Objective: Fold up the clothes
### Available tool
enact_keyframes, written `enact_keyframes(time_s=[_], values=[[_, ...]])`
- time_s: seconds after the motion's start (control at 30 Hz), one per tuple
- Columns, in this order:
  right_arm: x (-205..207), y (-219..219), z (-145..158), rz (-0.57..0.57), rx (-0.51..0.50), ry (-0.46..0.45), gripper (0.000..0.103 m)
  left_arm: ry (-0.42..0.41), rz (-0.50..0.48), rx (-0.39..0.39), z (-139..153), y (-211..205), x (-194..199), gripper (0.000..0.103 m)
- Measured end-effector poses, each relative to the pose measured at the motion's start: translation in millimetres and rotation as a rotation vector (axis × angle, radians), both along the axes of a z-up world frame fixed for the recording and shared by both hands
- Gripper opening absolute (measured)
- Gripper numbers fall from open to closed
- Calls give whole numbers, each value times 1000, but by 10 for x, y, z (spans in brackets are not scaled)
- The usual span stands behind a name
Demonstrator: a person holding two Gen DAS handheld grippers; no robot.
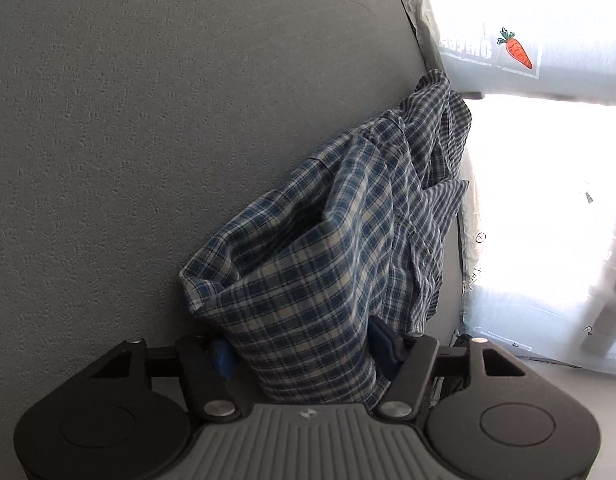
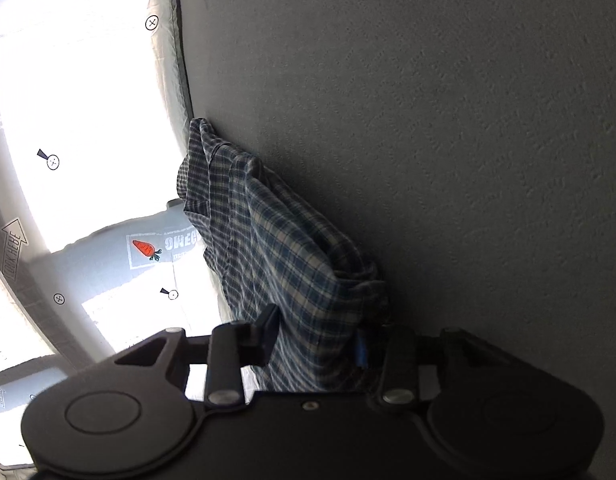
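The plaid shirt (image 1: 308, 264) hides most of the blue fingers (image 1: 382, 344); glare whitens much of the printed sheet (image 1: 548, 208).

The left gripper (image 1: 303, 354) is clamped on checked cloth (image 1: 308, 280) running toward one o'clock; the right gripper (image 2: 318, 340) likewise, toward eleven.

Each wrist view looks closely along its tool; both share the plaid shirt (image 1: 328, 248) (image 2: 283, 248), grey wall and printed sheet.

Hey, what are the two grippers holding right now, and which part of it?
Both hold the plaid shirt. The left gripper and the right gripper are each shut on a bunched fold of its fabric; which part of the shirt cannot be told.
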State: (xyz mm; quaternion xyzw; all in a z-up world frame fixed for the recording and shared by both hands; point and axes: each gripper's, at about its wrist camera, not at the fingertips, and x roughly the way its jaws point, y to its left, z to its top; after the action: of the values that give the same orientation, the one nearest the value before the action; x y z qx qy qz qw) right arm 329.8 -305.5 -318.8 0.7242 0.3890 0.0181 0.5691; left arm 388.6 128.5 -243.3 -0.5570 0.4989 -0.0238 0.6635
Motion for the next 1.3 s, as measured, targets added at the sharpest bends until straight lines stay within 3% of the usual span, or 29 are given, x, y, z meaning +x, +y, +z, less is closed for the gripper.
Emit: enact_keyframes(time_s=[0.1,0.2,0.33,0.53,0.7,0.8,1.0,1.13,1.3], values=[[-46,-3,79,13,-16,-28,9,-11,4,-20,47,21,18,31],[-113,-17,278,40,-49,-98,8,-89,-35,23,284,-8,-15,21],[-322,-47,506,30,-34,-174,7,-171,-48,20,567,-13,-131,19],[-811,-32,755,29,16,-199,7,-198,-30,5,924,37,-503,18],[-1482,-99,939,2,159,-116,7,-101,-37,-48,1175,55,-1007,18],[-1801,-135,1080,12,150,-75,7,-34,-50,-46,1288,46,-1274,19],[-2097,-201,926,-16,194,41,7,101,-32,-76,1069,-11,-1339,19],[-2056,-164,886,-2,209,68,8,95,-19,-80,1097,104,-1574,19],[-1917,-181,921,3,208,59,8,75,3,-95,1113,113,-1546,19]])
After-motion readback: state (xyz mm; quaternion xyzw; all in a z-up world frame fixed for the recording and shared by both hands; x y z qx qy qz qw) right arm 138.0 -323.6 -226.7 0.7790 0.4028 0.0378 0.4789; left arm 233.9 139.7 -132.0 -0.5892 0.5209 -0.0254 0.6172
